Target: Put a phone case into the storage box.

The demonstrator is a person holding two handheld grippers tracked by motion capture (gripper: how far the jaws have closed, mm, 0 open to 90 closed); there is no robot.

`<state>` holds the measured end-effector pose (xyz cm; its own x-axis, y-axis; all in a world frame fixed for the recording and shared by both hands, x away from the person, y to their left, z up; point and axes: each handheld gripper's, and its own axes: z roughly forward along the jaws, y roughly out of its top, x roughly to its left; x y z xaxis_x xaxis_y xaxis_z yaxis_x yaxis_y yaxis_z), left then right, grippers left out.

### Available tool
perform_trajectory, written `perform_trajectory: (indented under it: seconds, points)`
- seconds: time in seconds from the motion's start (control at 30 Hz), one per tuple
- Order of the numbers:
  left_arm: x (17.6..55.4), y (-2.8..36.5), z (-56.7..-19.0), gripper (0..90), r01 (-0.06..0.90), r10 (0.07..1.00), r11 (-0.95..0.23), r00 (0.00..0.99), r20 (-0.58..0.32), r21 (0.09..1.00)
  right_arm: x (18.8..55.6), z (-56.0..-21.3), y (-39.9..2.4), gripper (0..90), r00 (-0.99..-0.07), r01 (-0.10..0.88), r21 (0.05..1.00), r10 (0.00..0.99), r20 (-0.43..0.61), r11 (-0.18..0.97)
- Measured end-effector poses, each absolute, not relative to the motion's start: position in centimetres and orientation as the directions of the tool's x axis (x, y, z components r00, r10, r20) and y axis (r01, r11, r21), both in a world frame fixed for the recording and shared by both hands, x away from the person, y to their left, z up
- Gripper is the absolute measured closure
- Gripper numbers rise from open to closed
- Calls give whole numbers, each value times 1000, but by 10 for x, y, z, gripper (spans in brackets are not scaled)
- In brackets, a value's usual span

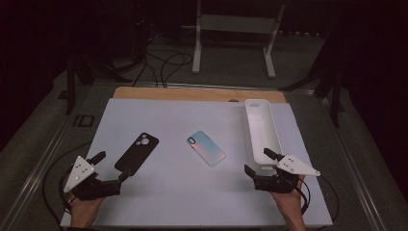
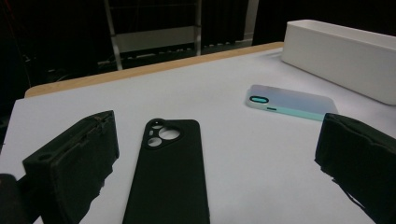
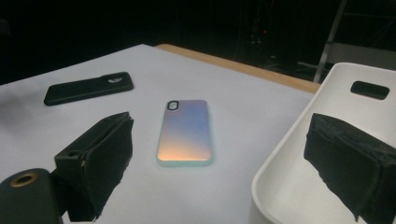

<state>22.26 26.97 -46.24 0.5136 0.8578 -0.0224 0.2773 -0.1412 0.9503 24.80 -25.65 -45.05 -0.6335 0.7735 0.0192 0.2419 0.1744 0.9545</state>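
Note:
A black phone case (image 1: 137,152) (image 2: 170,177) lies back up on the white mat, left of centre. An iridescent blue-pink phone case (image 1: 206,147) (image 2: 290,101) (image 3: 187,130) rests at the middle. My left gripper (image 1: 113,165) (image 2: 217,135) is open at the black case's near end, its jaws on either side of that end without touching it. My right gripper (image 1: 257,161) (image 3: 219,135) is open near the front right, with one jaw over the near end of the white tray (image 1: 272,130) (image 3: 280,172) and the other over the mat. Neither holds anything.
The long white tray (image 2: 336,51) is empty and runs front to back along the mat's right side. A wooden table edge (image 1: 197,93) shows beyond the mat. Cables and a white stand (image 1: 235,29) are on the dark floor behind.

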Motion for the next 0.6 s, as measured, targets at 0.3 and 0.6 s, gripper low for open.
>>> perform_trajectory:
  seconds: [0.3, 0.6]
  points:
    - [223, 269, -463, 0, 281, 859, -143, 512, -22, 949, 258, -441, -246, 74, -641, 264, 941, 768, 5, 214]
    - [222, 270, -463, 0, 278, 861, -138, 507, -23, 951, 268, -434, -235, 74, -648, 257, 939, 762, -7, 228]
